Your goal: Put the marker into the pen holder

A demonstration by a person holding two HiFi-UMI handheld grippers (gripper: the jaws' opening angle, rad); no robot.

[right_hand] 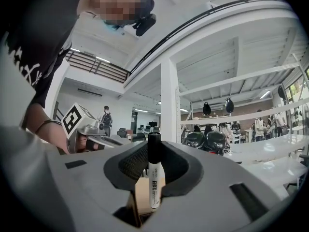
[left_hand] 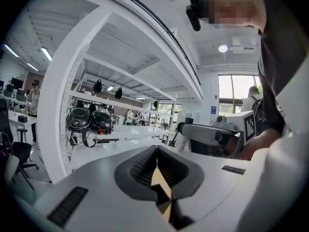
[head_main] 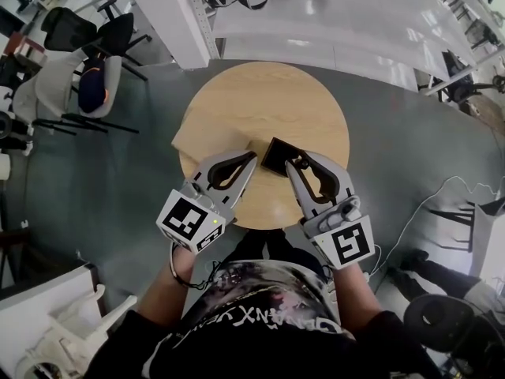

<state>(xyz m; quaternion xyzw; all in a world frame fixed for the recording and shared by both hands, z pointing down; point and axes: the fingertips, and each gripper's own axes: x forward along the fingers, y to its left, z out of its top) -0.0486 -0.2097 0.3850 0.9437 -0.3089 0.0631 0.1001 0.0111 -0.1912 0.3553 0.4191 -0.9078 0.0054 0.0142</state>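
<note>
Your right gripper (right_hand: 154,151) is clenched on the marker (right_hand: 154,178). Its pads pinch the white barrel, and the black cap pokes out past the jaw tips, pointing away from you. The barrel carries dark print too small to read. Your left gripper (left_hand: 157,153) is squeezed closed with nothing in it, and its ribbed pads meet in a thin seam.

From the head view, you hold both grippers over the near edge of the round wooden table (head_main: 268,101), left gripper (head_main: 251,158) and right gripper (head_main: 296,163) angled in toward each other. The black pen holder (head_main: 278,155) sits on the table between their tips, close against the right gripper's tip. The marker is not in the holder; whether it touches the rim cannot be told from here.

Far left of the table stand office chairs (head_main: 79,61) on the grey floor. Beyond the table's far side runs white shelving (left_hand: 63,110), and dark helmets (left_hand: 89,120) hang from it.
</note>
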